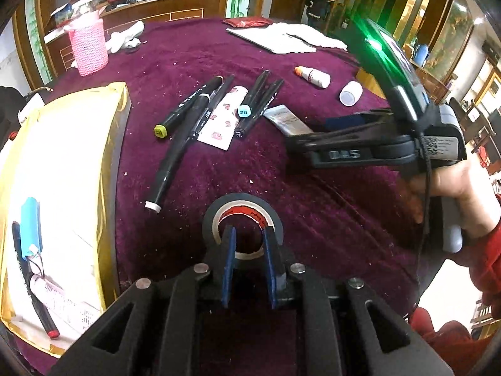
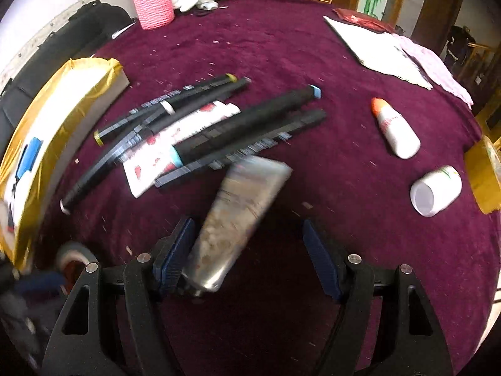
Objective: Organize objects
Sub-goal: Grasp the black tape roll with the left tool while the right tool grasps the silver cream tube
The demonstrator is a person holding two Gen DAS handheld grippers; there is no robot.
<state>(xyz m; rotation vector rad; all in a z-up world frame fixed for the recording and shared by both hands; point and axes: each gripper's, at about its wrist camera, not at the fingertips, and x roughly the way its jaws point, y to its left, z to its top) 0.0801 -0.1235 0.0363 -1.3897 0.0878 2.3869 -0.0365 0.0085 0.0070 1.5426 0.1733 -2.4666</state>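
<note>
While L jaws sit barely parted over tape roll [image 1: 213,216], R jaws gape, unclenched, round silver tube [image 2: 241,200]; bare cloth [image 2: 344,188] rightward.

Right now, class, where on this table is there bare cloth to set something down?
Free: the far middle between the pink basket and the white papers, and between the tape roll and the right claw. Crowded: the marker pile.
</note>
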